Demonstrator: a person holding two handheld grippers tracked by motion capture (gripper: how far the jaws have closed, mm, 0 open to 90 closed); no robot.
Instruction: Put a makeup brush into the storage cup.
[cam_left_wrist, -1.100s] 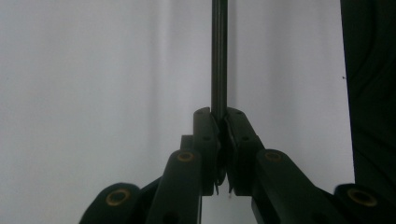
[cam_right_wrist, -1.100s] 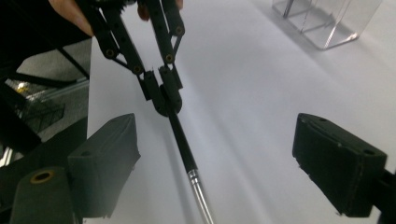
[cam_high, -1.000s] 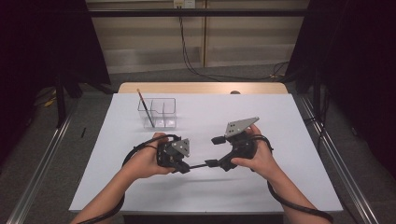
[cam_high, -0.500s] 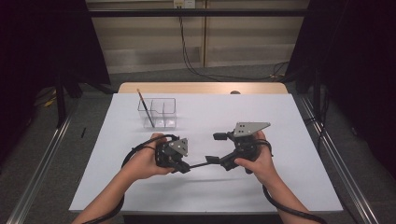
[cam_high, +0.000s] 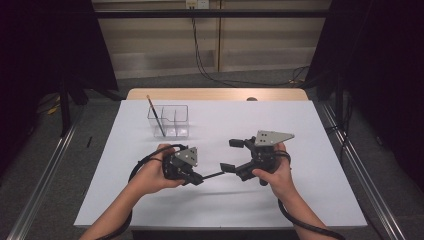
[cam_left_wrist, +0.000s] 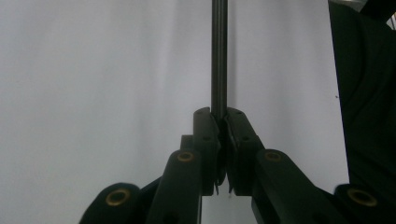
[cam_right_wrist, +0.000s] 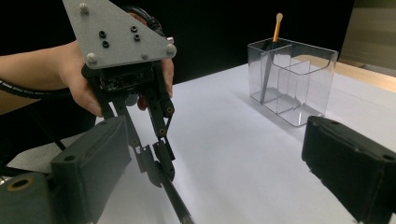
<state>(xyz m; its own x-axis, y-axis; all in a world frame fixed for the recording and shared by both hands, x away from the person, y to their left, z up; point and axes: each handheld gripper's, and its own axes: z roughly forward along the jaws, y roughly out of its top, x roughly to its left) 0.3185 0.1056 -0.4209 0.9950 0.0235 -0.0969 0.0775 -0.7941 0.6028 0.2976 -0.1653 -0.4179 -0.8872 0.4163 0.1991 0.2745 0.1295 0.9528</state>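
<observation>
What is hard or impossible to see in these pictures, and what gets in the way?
- Far tip of the thin dark rod held by the left gripper: cut off by the top edge of the left gripper view, and by the bottom edge of the right gripper view.
- Rod's end by the right gripper: too small in the high view to tell whether it touches a jaw.
- Brush tip in the clear organizer: blurred behind the plastic.

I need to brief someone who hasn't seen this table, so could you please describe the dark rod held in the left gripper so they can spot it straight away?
On the white table, look just right of the left gripper. The thin dark rod sticks out level from its shut jaws towards the right gripper. Unlike the orange-handled stick upright in the clear organiser, it is plain black.
</observation>
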